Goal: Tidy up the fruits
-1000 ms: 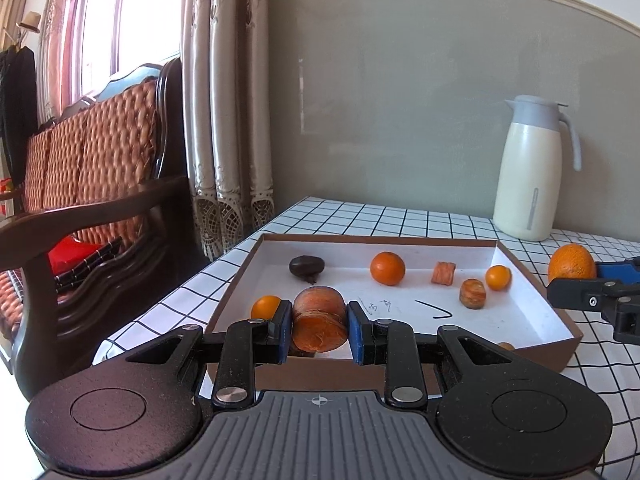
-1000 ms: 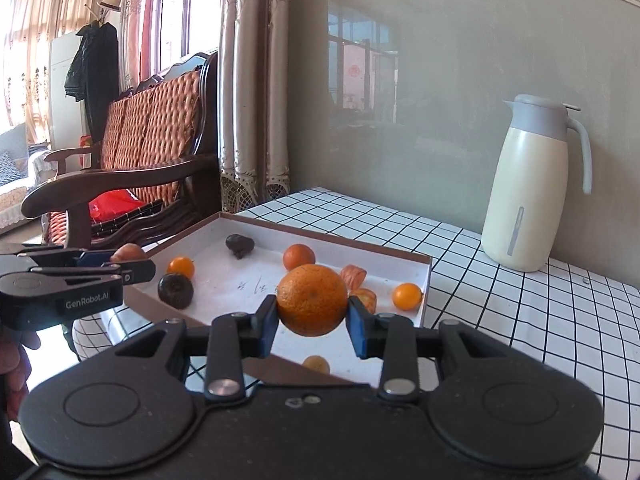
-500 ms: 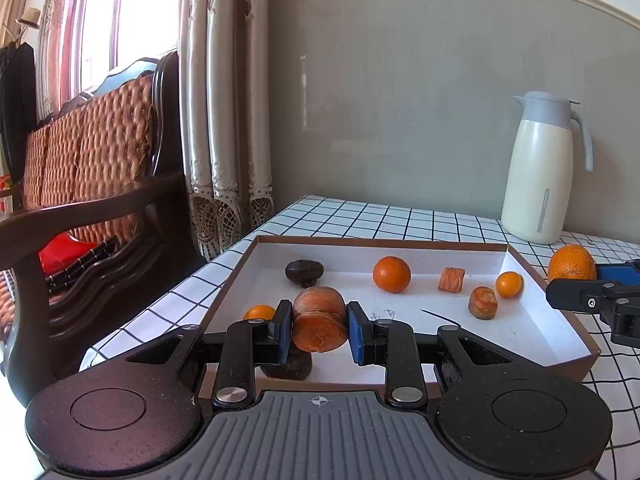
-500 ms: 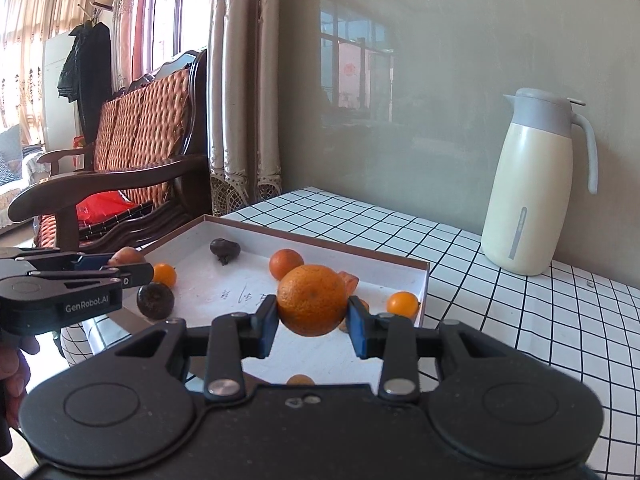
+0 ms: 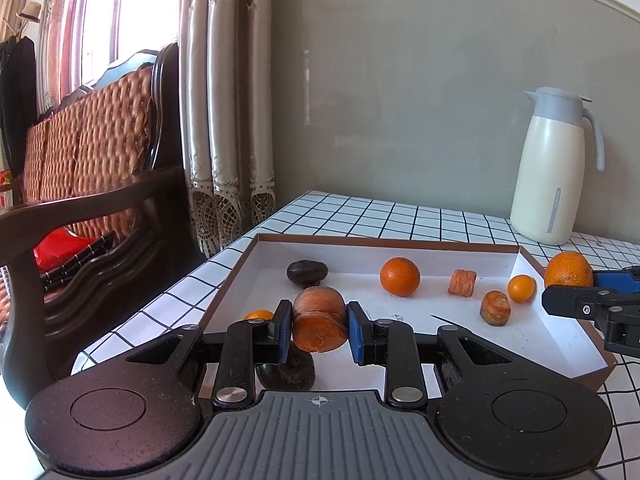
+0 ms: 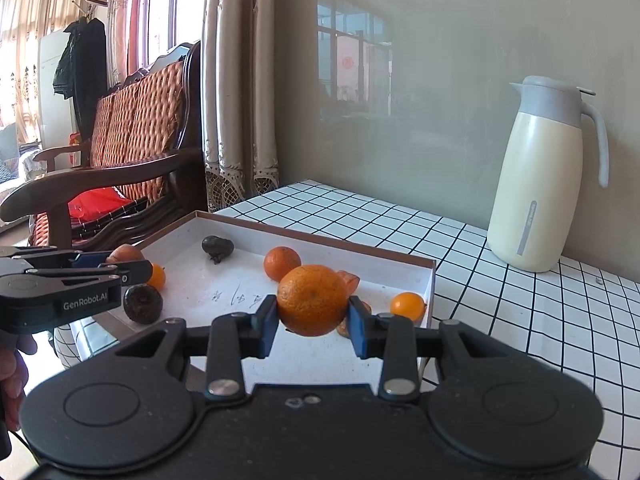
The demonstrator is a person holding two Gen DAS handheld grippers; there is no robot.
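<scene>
Left gripper (image 5: 319, 330) pinches reddish-brown fruit (image 5: 319, 323) over box (image 5: 560, 344) | right gripper (image 6: 313, 322) pinches orange (image 6: 312, 299) (also airborne) | risk: round fruit rolling when released.

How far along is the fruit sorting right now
Partway. Several fruits already lie in the white tray, including an orange. In hand: the left gripper clamps a brownish-orange fruit, the right gripper a big orange. Both remain to be set down.
</scene>
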